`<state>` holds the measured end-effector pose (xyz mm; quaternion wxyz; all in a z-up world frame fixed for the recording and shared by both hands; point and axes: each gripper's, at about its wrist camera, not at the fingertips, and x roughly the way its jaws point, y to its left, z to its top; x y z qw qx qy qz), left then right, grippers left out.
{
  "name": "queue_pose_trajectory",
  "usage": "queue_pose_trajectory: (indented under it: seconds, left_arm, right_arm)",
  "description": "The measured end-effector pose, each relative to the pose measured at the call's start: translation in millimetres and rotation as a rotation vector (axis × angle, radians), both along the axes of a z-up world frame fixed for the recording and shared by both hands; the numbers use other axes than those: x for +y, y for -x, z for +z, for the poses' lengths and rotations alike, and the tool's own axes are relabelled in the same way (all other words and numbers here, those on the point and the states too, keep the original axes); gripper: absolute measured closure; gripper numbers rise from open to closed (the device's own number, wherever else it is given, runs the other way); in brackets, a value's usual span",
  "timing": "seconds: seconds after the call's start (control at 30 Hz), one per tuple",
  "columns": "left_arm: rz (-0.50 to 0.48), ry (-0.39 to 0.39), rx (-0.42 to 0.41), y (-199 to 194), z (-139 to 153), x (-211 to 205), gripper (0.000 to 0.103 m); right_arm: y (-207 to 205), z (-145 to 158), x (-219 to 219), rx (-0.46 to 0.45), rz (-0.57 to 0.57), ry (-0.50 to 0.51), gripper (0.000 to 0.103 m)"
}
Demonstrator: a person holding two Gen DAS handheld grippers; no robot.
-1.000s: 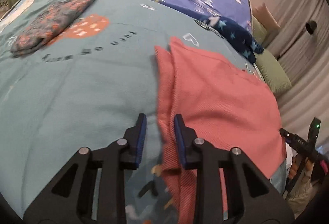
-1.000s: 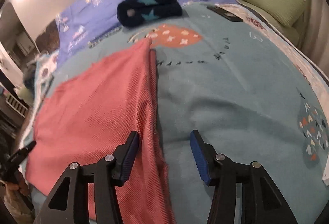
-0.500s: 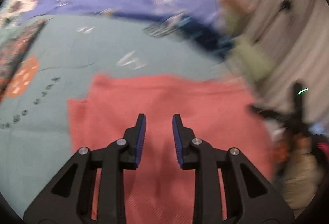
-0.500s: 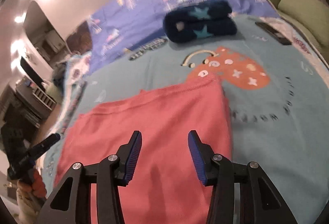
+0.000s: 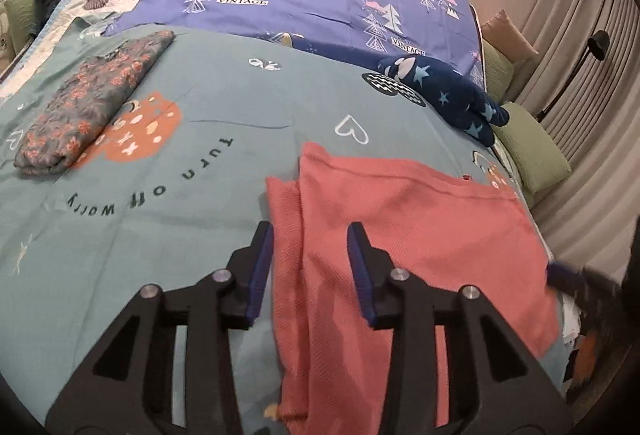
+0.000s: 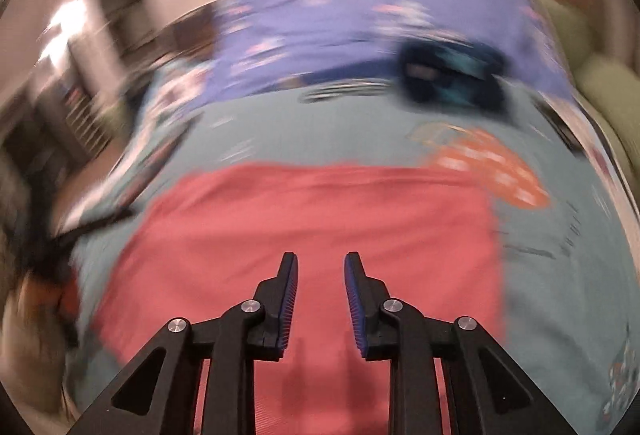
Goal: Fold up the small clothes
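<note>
**Q:** Left wrist view: showing what, and at which step?

**A:** Showing the left gripper (image 5: 308, 255) hovering over the near left edge of the coral knit garment (image 5: 408, 235), lying partly folded on the teal bedspread (image 5: 160, 235), one narrow layer peeking out along its left side. Fingers spread, having just been opening, framing the doubled edge without pinching anything. Lying aside: a folded floral garment (image 5: 84, 107) far left and a rolled navy star-print piece (image 5: 448, 95) at the far right, both well apart from the coral one. Judging the step: between folds, re-positioning for a fresh grasp.

**Q:** Right wrist view: adding what?

**A:** Blurring heavily, yet showing the right gripper (image 6: 318, 299) above the middle of the same coral garment (image 6: 320, 219). Fingers standing narrowly apart, having just been closing, with nothing between them.

**Q:** Calling for what next?

**A:** Probably lowering both grippers onto one edge of the garment, pinching through all layers at two corners, then carrying that edge across to halve the piece; keeping the offset layer aligned seeming the main concern.
</note>
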<state>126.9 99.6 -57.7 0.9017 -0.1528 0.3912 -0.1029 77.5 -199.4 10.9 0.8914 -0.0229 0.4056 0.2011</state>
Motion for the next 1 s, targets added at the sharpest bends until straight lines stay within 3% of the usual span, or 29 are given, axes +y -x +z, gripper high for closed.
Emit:
queue_pose_trajectory:
  seconds: [0.17, 0.3, 0.4, 0.7, 1.0]
  left_arm:
    - [0.005, -0.002, -0.006, 14, 1, 8, 0.055]
    - [0.004, 0.002, 0.0, 25, -1, 20, 0.054]
    - [0.01, -0.001, -0.001, 33, -3, 32, 0.053]
    - [0.062, 0.039, 0.022, 48, -15, 72, 0.051]
    - [0.063, 0.151, 0.063, 40, -29, 92, 0.048]
  right_arm:
    - [56, -14, 96, -0.055, 0.259, 0.088, 0.074]
    - [80, -30, 140, -0.133, 0.353, 0.179, 0.053]
    - [93, -43, 169, -0.157, 0.399, 0.251, 0.051]
    - [85, -88, 216, -0.278, 0.336, 0.498, 0.046]
    - [72, -96, 235, -0.378, 0.277, 0.534, 0.048]
